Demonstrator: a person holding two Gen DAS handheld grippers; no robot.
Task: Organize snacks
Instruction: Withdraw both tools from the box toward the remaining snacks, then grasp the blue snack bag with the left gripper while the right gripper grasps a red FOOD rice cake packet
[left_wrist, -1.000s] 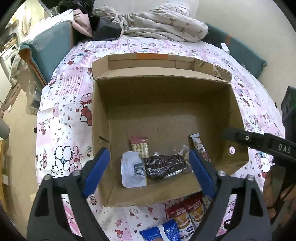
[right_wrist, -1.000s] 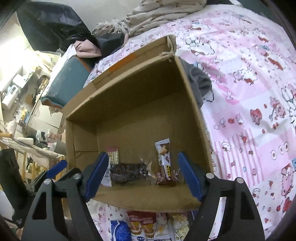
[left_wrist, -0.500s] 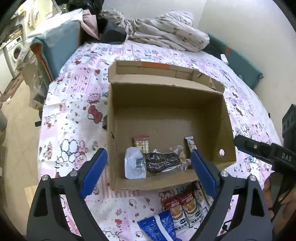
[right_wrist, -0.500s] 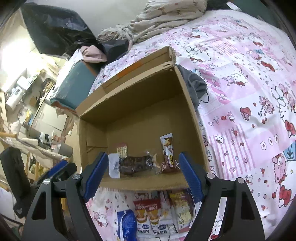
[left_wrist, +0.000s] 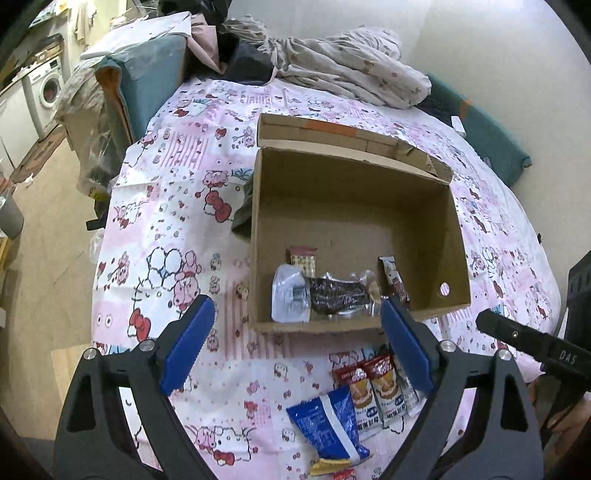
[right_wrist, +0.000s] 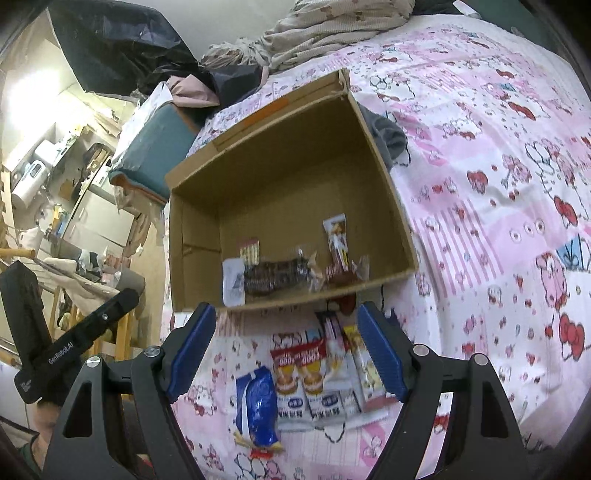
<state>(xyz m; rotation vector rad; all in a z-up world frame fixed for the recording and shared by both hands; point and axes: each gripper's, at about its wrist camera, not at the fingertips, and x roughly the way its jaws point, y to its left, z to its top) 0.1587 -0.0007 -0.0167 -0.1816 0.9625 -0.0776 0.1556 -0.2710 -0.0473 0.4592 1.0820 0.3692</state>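
Now | left gripper (left_wrist: 295, 349) spread, empty | right gripper (right_wrist: 286, 350) spread, empty | cardboard box (left_wrist: 448, 236) mid-bed, snacks along its near wall | blue packet (right_wrist: 256, 406) by bed's near edge

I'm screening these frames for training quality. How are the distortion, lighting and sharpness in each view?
Left wrist view: strong fisheye bending with dark corners; the cardboard box and blue packet look sharp and evenly lit. Right wrist view: same curvature; blown-out bright patch at upper left, while the box and snacks stay readable.
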